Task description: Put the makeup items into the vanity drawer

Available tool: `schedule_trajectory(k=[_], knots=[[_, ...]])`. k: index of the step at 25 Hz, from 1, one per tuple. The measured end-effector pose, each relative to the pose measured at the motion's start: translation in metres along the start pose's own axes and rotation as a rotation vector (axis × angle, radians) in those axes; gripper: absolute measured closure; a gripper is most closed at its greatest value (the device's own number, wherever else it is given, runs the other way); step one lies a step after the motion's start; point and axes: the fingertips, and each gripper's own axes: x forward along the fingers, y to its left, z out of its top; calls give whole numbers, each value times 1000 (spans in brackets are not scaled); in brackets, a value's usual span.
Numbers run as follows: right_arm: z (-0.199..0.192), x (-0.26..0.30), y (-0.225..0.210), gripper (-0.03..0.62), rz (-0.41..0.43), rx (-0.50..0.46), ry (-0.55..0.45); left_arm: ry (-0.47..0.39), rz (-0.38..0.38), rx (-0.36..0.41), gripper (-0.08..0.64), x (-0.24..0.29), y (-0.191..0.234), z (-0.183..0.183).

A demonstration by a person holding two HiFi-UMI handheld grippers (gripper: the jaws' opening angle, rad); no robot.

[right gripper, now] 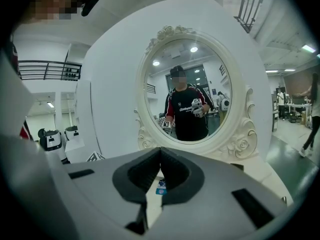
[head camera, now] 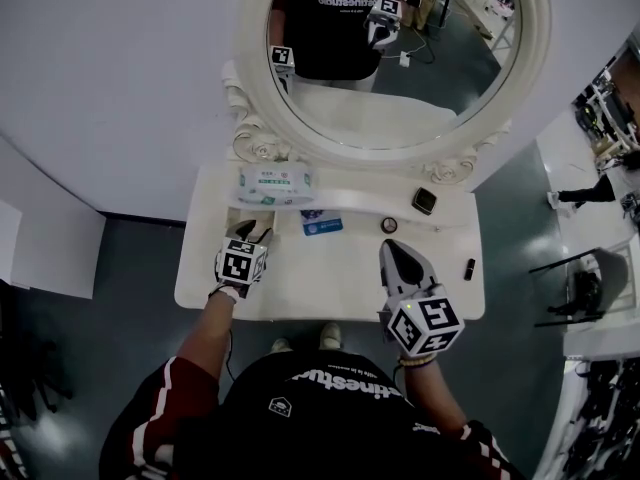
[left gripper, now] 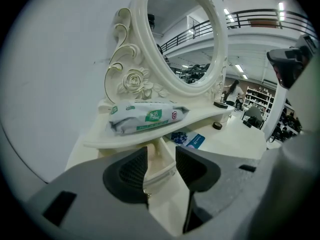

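Observation:
On the cream vanity top (head camera: 330,283) lie a blue packet (head camera: 321,223), a small round pot (head camera: 389,225), a black compact (head camera: 424,201) and a dark little tube (head camera: 469,268). My left gripper (head camera: 250,231) hovers at the left, below the shelf. In the left gripper view its jaws (left gripper: 161,156) stand apart around a cream zipped pouch (left gripper: 159,176); I see no firm pinch. My right gripper (head camera: 393,249) is over the table's right half. In the right gripper view its fingertips (right gripper: 160,154) meet, with nothing held; the blue packet (right gripper: 160,189) shows below them.
A pack of wipes (head camera: 266,183) (left gripper: 145,116) lies on the raised shelf under the oval mirror (head camera: 395,43). The mirror reflects a person and both grippers. Grey floor surrounds the vanity. White furniture stands far right (head camera: 600,268).

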Motion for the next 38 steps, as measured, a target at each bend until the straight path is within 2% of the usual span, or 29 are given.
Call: schedule_trajectory(k=[9, 19, 31, 38], knots=[[0, 1, 3, 600, 9, 2, -7, -18, 0, -8, 394, -10, -2, 2], [5, -4, -2, 600, -2, 7, -31, -65, 4, 7, 394, -23, -8, 22], [22, -14, -16, 600, -19, 7, -77, -163, 9, 12, 394, -51, -22, 63], [29, -19, -29, 600, -39, 18, -99, -243, -27, 2, 394, -77, -45, 96]])
